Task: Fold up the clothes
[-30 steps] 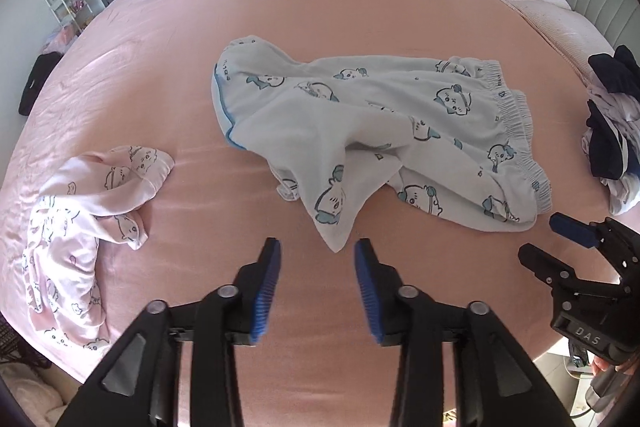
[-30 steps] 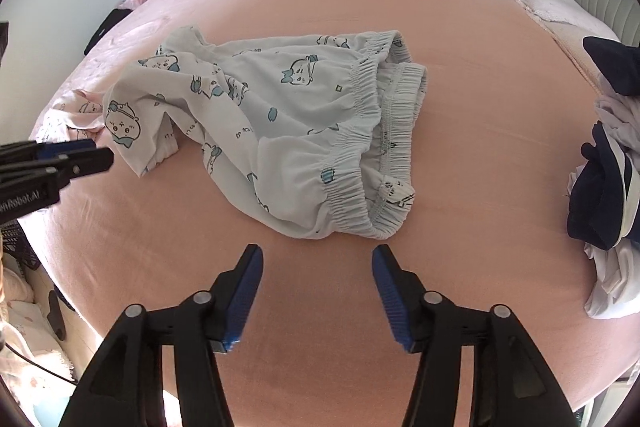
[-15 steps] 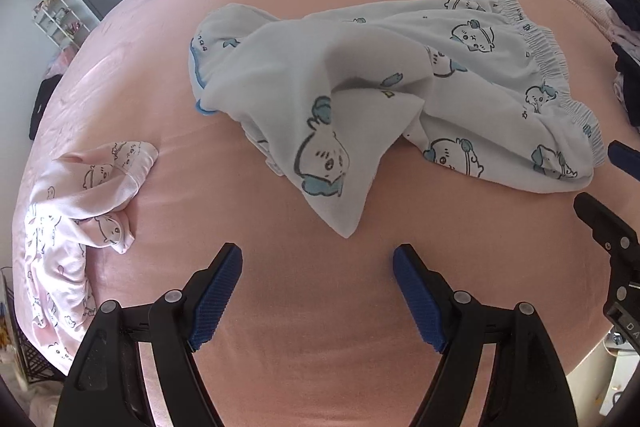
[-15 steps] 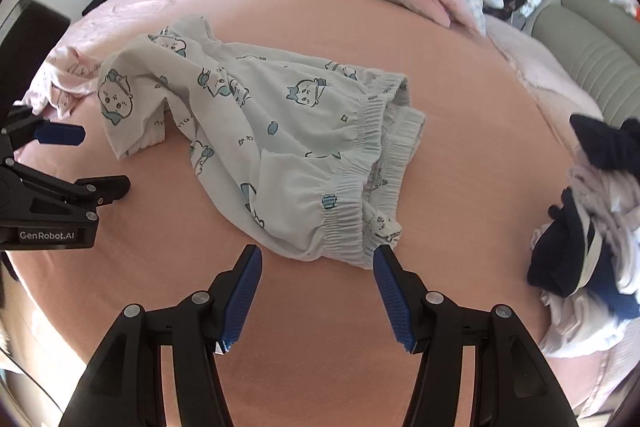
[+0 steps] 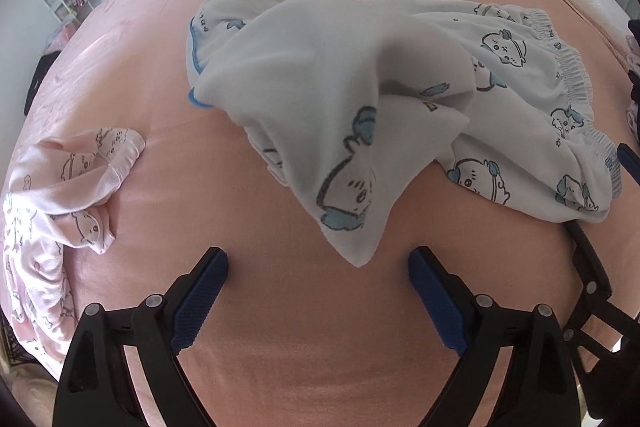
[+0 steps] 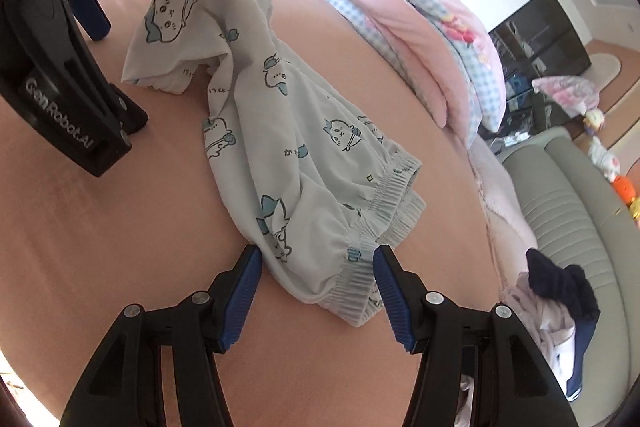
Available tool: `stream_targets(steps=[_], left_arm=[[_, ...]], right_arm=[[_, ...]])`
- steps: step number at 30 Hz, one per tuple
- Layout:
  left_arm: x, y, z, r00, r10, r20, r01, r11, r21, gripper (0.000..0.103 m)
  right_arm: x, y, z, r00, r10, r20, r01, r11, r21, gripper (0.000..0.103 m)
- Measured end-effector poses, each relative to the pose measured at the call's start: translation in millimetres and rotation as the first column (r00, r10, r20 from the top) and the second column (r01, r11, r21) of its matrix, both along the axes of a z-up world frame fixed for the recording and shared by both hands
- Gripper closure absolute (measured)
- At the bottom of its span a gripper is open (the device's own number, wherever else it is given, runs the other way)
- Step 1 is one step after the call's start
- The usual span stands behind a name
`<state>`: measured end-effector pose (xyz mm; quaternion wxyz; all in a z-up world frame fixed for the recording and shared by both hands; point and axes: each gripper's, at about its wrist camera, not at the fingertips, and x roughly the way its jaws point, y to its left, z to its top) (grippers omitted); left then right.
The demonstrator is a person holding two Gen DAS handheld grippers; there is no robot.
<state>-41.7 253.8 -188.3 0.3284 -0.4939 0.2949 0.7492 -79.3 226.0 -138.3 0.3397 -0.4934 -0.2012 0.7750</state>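
Two claws are over the bed with the peach-pink sheet [image 5: 304, 347]. Your left claw [image 5: 318, 267] points steeply down at bare sheet, its blue-padded jaws spreading wider right now, nothing between them. The pointed fabric corner of the pale white pyjama shorts with blue cartoon-animal print [image 5: 400, 87] lies just ahead of the gap, not touched by either pad. Your right claw [image 6: 318, 275] is half open and released: the elastic waistband corner of those shorts [image 6: 320, 187] sits between the jaws; the right pad is at the band's edge, but whether it touches is unclear, and no pinch shows.

The shorts lie crumpled mid-bed, one leg flipped over itself on the left-claw side, gathered waistband on the right-claw side.

A crumpled light-pink printed garment [image 5: 60, 195] lies near the sheet's edge, well apart from the shorts, to the left in the left wrist view. A pink and blue-checked quilt [image 6: 420, 39] is bunched at the far end of the bed. A pile of navy and white clothes [image 6: 560, 307] sits at the bed edge, beside a grey-green ribbed padded panel [image 6: 568, 211].
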Motion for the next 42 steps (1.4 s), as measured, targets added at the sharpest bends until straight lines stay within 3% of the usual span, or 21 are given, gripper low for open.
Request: stream_targets(steps=[2,6,9,14,18,19,23,27,31,38,40,42], left_arm=[[0,-1,-1,1.000,0.012,0.006,-0.012,1.000,0.005,0.007],[7,4,-1,0.998,-0.028,-0.060,0.027,1.000,-0.007,0.000],[6,10,-2,0.997,-0.033,-0.069,0.035,0.999,0.018,0.000],[-5,18,-7,1.000,0.000,0.022,-0.001,0.999,0.053,0.000],[5,17,-6,0.999,-0.043,-0.021,0.045,0.996,0.074,0.002],[9,17,-6,0.997,-0.061,-0.039,0.064,0.995,0.081,0.004],[25,18,-4,0.990,-0.129,-0.054,0.133,0.987,0.095,0.028],[33,22,-3,0.984,-0.172,-0.045,0.175,0.981,0.082,0.042],[35,21,-5,0.984,-0.177,-0.017,0.178,0.979,0.099,0.044],[40,22,-5,0.985,-0.171,-0.004,0.171,0.980,0.105,0.045],[43,19,-2,0.988,-0.157,0.001,0.155,0.979,0.133,0.054],[48,19,1,0.987,-0.158,-0.014,0.158,0.977,0.145,0.085]], right_arm=[[-6,2,-5,0.999,0.033,0.024,-0.035,0.997,0.073,0.046],[-13,-15,-18,0.987,0.120,0.108,-0.143,0.961,0.238,0.046],[-16,-21,-23,0.981,0.142,0.135,-0.177,0.937,0.300,0.046],[-16,-38,-31,0.970,0.173,0.170,-0.228,0.886,0.403,0.046],[-18,-43,-38,0.956,0.205,0.209,-0.281,0.843,0.459,0.047],[-18,-44,-39,0.954,0.210,0.215,-0.289,0.838,0.462,0.048],[-20,-46,-44,0.950,0.220,0.220,-0.299,0.845,0.444,0.058],[-22,-51,-56,0.923,0.263,0.279,-0.360,0.845,0.394,0.088],[-28,-41,-56,0.926,0.252,0.283,-0.324,0.912,0.249,0.098],[-28,-38,-59,0.924,0.238,0.299,-0.319,0.911,0.260,0.098],[-28,-37,-58,0.928,0.232,0.291,-0.310,0.914,0.261,0.098],[-26,-35,-55,0.931,0.234,0.280,-0.308,0.916,0.257,0.098]])
